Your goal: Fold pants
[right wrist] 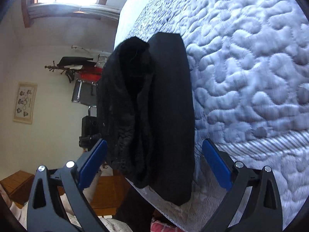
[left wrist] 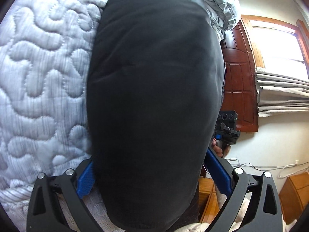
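Through the left wrist camera I see the black pants [left wrist: 154, 96] filling most of the view, a smooth dark slab of cloth lying on the quilted bedspread [left wrist: 42, 77]. My left gripper [left wrist: 157, 176] has its blue pads [left wrist: 85, 179] spread wide, one showing on each side of the cloth. The fabric passes between them, but the pads stand apart from each other and I cannot tell whether either one presses on the cloth or just sits beside it. Past the right edge of the pants I can make out the other tool's black body with a bit of the hand [left wrist: 219, 148] around it, against a dark wooden door [left wrist: 239, 73] and a bright window [left wrist: 276, 44].

Through the right wrist camera the pants [right wrist: 150, 116] look folded into a long bundle near the edge of the bed [right wrist: 251, 67]: one flat, smooth layer against the bedspread and a rumpled, fuzzier layer alongside it on the room side. My right gripper [right wrist: 154, 166] is wide open too, its blue pads [right wrist: 92, 164] well apart, one on each side of the near end of the bundle, gripping nothing that I can see. Beyond the bed there is a coat rack [right wrist: 73, 67] and a framed picture [right wrist: 25, 102] on the pale wall.
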### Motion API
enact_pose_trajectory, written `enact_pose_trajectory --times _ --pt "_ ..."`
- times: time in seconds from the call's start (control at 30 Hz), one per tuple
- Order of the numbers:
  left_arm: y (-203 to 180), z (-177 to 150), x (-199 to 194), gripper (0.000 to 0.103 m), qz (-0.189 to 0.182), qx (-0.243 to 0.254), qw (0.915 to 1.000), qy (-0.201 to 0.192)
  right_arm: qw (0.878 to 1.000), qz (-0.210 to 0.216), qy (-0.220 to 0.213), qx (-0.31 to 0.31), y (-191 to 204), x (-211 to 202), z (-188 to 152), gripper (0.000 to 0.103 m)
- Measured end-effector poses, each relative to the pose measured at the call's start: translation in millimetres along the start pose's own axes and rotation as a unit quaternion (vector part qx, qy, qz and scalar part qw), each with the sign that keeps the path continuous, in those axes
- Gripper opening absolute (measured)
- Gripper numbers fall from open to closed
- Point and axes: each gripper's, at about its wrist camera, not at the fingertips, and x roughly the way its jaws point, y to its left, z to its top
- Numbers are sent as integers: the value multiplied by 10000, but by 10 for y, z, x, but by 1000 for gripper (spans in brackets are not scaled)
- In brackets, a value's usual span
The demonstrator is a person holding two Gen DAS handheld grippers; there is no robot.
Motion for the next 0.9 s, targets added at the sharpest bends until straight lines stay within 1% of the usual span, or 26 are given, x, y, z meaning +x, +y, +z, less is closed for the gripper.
enact_pose_trajectory --times 0.1,0.2,0.33,0.47,0.6,0.77,0.83,0.9 --pt "2 43 24 99 -122 -48 9998 136 9998 -61 203 -33 -18 142 42 98" --pt "-1 96 47 99 -312 -177 9990 276 9993 73 354 -122 4 260 66 98" --pt "40 145 52 99 -636 -322 9969 338 9987 158 442 -222 54 356 110 100" --pt "53 205 155 99 -574 -378 9969 390 9980 129 566 -266 78 443 144 101" --pt "-8 270 261 99 -380 -484 9969 485 9973 -15 681 -285 116 480 112 101" --pt "2 314 296 99 -282 -664 9955 612 9972 -75 707 -232 128 481 40 100" --pt "-11 342 328 99 -267 -680 9953 639 9974 -116 646 -309 130 451 60 100" --pt "-19 354 332 99 -262 -668 9954 636 9970 -182 599 -452 176 468 -2 100"
